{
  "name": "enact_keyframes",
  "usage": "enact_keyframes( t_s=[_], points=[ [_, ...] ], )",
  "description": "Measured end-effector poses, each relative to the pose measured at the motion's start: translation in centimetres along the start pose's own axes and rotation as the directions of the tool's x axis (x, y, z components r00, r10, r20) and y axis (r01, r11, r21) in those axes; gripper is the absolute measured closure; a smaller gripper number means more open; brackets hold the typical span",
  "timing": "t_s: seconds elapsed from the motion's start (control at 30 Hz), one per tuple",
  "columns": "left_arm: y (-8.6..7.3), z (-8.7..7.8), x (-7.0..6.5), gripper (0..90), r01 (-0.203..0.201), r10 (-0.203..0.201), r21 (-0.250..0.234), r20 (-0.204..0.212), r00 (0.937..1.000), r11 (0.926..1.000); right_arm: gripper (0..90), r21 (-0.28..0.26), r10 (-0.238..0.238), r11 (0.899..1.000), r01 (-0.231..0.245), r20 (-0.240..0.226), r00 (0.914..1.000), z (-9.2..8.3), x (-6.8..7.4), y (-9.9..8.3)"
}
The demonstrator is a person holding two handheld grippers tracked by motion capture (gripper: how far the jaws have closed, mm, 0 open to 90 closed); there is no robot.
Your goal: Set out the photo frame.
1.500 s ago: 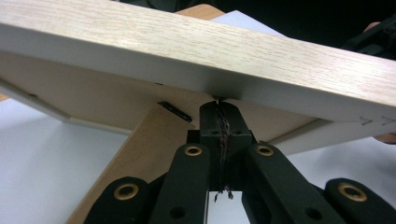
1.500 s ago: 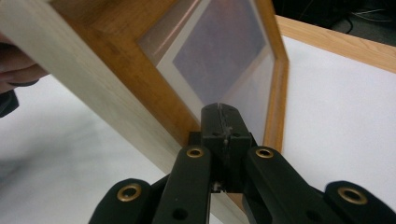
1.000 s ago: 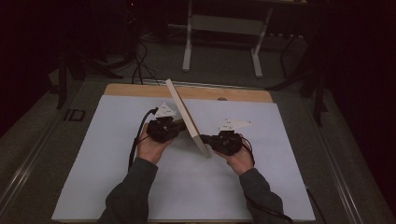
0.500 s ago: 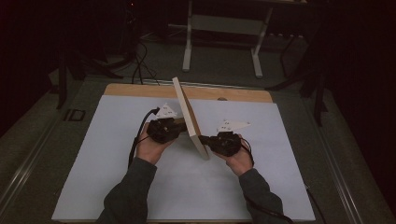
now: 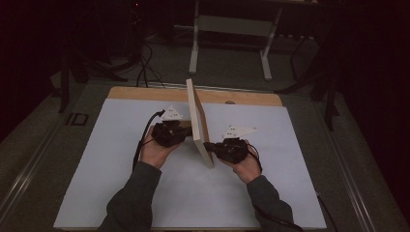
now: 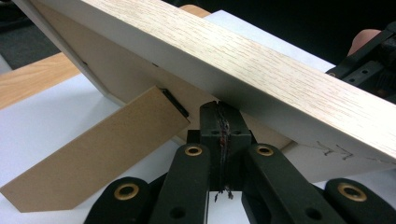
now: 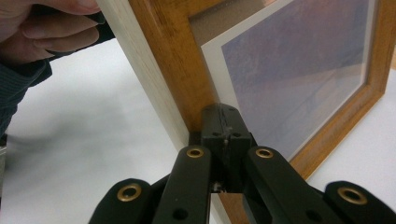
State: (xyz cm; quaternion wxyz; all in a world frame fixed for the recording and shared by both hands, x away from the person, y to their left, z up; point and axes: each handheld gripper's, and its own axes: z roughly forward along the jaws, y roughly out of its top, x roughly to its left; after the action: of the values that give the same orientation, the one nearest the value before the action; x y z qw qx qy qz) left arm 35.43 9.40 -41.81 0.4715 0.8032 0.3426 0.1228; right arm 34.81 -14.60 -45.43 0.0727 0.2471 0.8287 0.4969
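We steady a picture frame on edge between two closed grippers

The picture frame stands nearly upright on the white surface. Our left gripper, jaws together, presses its back near the fold-out stand; our right gripper, jaws together, pushes the glazed front. Neither clamps it, so uneven pressure could tip it flat or slide its bottom edge.
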Motion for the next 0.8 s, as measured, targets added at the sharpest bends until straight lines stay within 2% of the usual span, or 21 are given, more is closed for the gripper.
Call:
enact_keyframes(
  t_s=[0.4, 0.8],
  points=[
    [-0.1, -0.1, 0.9, 90.0, 0.032, -0.032, -0.002, 0.043, 0.9986, 0.9995, 90.0, 0.004, -0.011, 1.000, 0.011, -0.013, 0.9999, 0.3, 0.4, 0.3],
    [-0.1, 0.1, 1.5, 90.0, 0.060, -0.059, -0.013, 0.061, 0.9964, 0.9981, 90.0, 0.007, -0.025, 1.000, 0.025, -0.039, 0.9989, 0.9, 1.2, 0.5]
  ],
)
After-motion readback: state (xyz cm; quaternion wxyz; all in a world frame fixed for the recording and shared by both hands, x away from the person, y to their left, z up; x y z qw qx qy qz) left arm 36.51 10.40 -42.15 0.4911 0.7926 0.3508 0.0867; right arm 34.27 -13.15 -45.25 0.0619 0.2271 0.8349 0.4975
